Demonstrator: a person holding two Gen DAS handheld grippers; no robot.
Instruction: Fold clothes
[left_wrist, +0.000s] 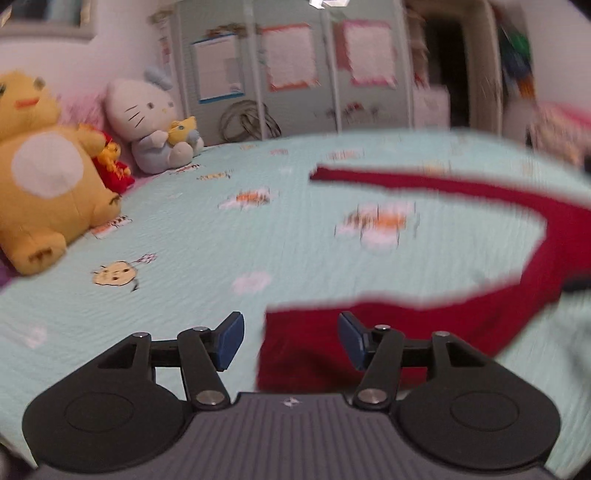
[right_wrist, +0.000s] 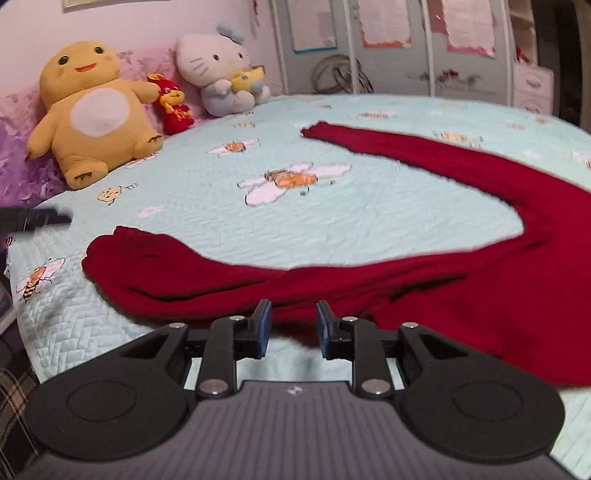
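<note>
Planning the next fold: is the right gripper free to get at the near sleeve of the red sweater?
Probably yes. The right gripper is open and empty, and the near sleeve lies flat on the bedspread just ahead, uncovered.

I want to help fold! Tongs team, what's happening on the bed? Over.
Left tongs open, empty. Right tongs open, empty. Red sweater spread on the bedspread, unfolded. Plush toys well clear.

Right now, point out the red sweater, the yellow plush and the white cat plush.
red sweater (right_wrist: 461, 280), right wrist view, on the body of the garment.
yellow plush (right_wrist: 99, 110), right wrist view, on its white belly patch.
white cat plush (right_wrist: 210, 62), right wrist view, on its face.
</note>
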